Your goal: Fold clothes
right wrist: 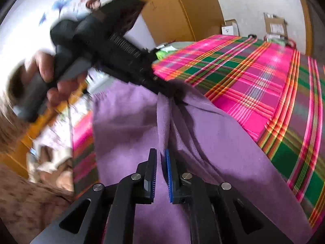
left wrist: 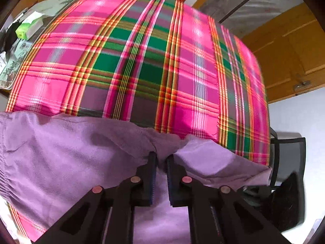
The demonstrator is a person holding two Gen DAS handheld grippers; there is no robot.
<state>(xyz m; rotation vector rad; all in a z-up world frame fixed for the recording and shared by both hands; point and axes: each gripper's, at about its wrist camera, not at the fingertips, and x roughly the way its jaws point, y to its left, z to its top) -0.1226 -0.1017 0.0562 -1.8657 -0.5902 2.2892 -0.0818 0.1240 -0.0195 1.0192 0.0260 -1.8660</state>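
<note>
A purple garment [left wrist: 61,152] lies across the near part of a table covered with a pink and green plaid cloth [left wrist: 142,61]. My left gripper [left wrist: 161,157] is shut on a bunched fold of the garment, which rises between its black fingers. In the right wrist view the purple garment [right wrist: 126,132] forms a taut ridge. That ridge runs from my right gripper [right wrist: 161,154], which is pinching it, up to the left gripper [right wrist: 176,98], held by a hand [right wrist: 52,75]. The plaid cloth [right wrist: 254,81] spreads to the right.
A green tissue box [left wrist: 28,28] sits on a side surface at the far left. A black chair [left wrist: 288,162] stands by the table's right edge, with wooden cabinets [left wrist: 288,50] behind it. Cardboard boxes [right wrist: 276,26] stand past the table's far end.
</note>
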